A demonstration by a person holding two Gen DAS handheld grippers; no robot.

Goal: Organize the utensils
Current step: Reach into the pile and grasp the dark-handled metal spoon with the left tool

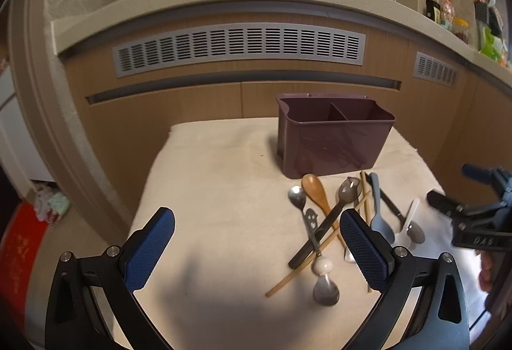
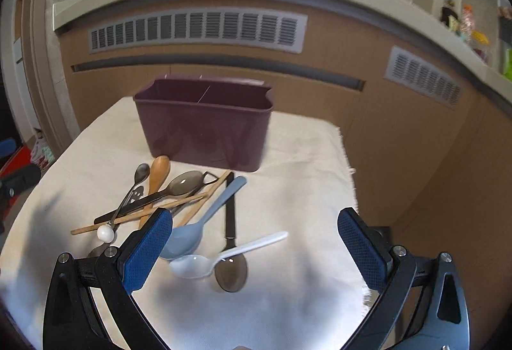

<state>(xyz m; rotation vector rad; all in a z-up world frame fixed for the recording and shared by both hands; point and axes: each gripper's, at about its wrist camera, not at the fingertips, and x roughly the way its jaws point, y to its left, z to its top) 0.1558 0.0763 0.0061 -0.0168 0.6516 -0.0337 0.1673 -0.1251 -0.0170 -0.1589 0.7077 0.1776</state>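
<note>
Both grippers, left [image 1: 257, 249] & right [image 2: 255, 249], hung wide apart w/ nothing held. Spoons [image 2: 204, 222] lay heaped before the caddy [image 2: 204, 126], prob. awaiting sorting; none looked binned yet.

One purple two-compartment plastic utensil holder [image 2: 204, 126]. Spoons number about seven — one wooden [image 2: 158, 177], one grey-blue plastic [image 2: 192, 234], one white plastic [image 2: 204, 262], four metal, some overlapping. Two wooden chopsticks [image 2: 140, 215] — crossed through the pile.
</note>
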